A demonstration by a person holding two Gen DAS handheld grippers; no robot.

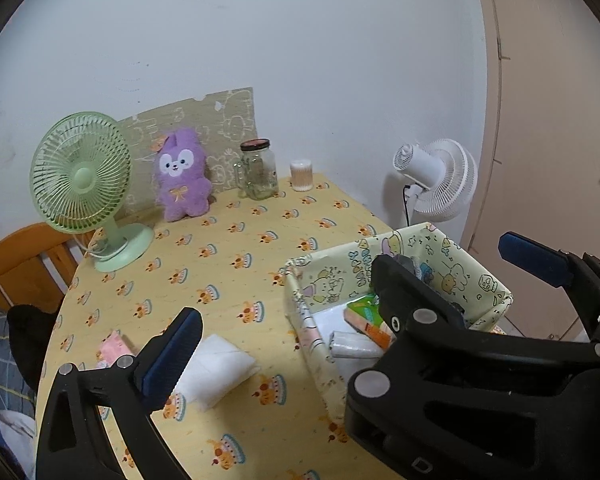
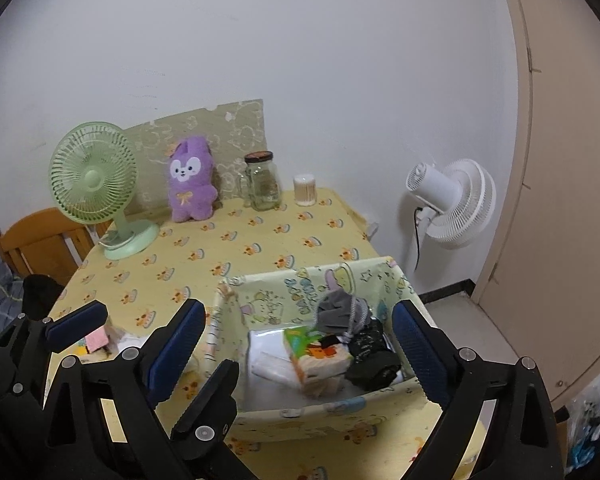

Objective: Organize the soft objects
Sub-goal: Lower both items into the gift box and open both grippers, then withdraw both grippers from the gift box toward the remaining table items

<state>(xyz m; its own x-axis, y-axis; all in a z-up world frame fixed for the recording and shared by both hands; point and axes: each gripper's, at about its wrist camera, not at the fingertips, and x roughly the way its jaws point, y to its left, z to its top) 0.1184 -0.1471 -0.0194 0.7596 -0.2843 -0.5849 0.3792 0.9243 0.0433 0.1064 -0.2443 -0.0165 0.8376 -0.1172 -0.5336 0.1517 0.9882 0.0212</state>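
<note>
A cartoon-print fabric box [image 2: 312, 280] stands on the yellow table's near right. It holds a green and orange tissue pack [image 2: 316, 354], a grey cloth [image 2: 336, 308], a black bundle [image 2: 370, 356] and white packs [image 2: 272, 364]. My right gripper [image 2: 300, 308] hovers open over the box with nothing between its pads. Beside it on the left, my left gripper [image 1: 320, 304] is open and empty; the right gripper's black finger [image 1: 400, 300] hides its right finger. A white folded pad [image 1: 220, 368] and a pink item [image 1: 114, 346] lie on the table left of the box. A purple plush [image 1: 182, 174] sits at the back.
At the back stand a green desk fan [image 1: 82, 180], a glass jar [image 1: 258, 170] and a cotton swab tub [image 1: 301, 176]. A white floor fan [image 1: 440, 180] is beyond the table's right edge, near a door. A wooden chair [image 1: 24, 264] is at the left.
</note>
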